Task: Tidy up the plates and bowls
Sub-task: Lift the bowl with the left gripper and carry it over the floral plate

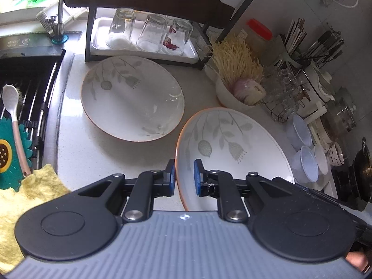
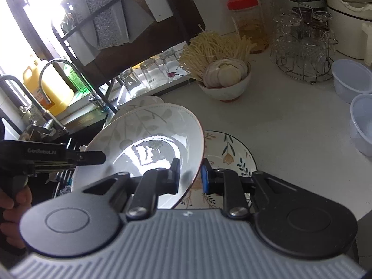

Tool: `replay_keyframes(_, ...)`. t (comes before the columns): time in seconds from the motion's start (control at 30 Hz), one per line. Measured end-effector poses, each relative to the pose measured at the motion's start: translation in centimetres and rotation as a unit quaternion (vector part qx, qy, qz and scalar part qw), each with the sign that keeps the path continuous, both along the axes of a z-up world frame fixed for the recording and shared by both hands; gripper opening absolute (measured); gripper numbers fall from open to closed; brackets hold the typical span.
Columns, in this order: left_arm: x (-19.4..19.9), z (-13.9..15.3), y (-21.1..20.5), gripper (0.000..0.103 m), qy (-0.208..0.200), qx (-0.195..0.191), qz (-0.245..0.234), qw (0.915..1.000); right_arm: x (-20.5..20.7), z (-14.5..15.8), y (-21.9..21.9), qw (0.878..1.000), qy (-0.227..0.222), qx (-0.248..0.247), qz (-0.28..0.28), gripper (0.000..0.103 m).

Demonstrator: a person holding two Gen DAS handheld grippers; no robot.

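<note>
While both grippers pinch the rim of one leaf plate (image 2: 144, 137), it hangs tilted above the white counter (image 2: 290, 127). The left gripper (image 1: 184, 176) and right gripper (image 2: 191, 174) are nearly closed on it. Another leaf plate (image 1: 132, 97) lies flat near the sink edge, and a flower plate (image 2: 232, 153) lies under the held one.

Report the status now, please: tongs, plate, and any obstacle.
Left tongs and right tongs both shut on white leaf-patterned plate, opposite rims. Second matching plate on counter. Flowered plate beneath.
</note>
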State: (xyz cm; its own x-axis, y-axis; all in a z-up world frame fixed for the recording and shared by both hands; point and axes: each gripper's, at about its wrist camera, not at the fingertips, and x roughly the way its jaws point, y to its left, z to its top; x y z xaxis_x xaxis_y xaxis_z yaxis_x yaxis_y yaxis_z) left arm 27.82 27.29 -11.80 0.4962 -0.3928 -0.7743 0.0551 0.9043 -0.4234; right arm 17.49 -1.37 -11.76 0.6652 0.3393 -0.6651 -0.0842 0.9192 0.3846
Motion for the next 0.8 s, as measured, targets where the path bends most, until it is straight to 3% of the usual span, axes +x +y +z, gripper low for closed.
replay_keyframes(0.33,1.9,-2.8,-4.0,0.018,0.009,0.025,-0.013,0.9996,1.1,-1.9,-1.6,0.999,0.008,-0.044,-0.026,0.022)
replay_keyframes(0.47,2.5,-3.8,-4.2,0.018,0.025,0.013,-0.006,0.9996,1.5,-2.6,-2.0,0.998,0.013,-0.048,-0.036,0.022)
replay_keyframes(0.8,2.0,-6.0,-5.5,0.018,0.044,0.031,-0.017,0.9984,1.4,-4.3,-1.5,0.995,0.017,-0.096,-0.035,0.022)
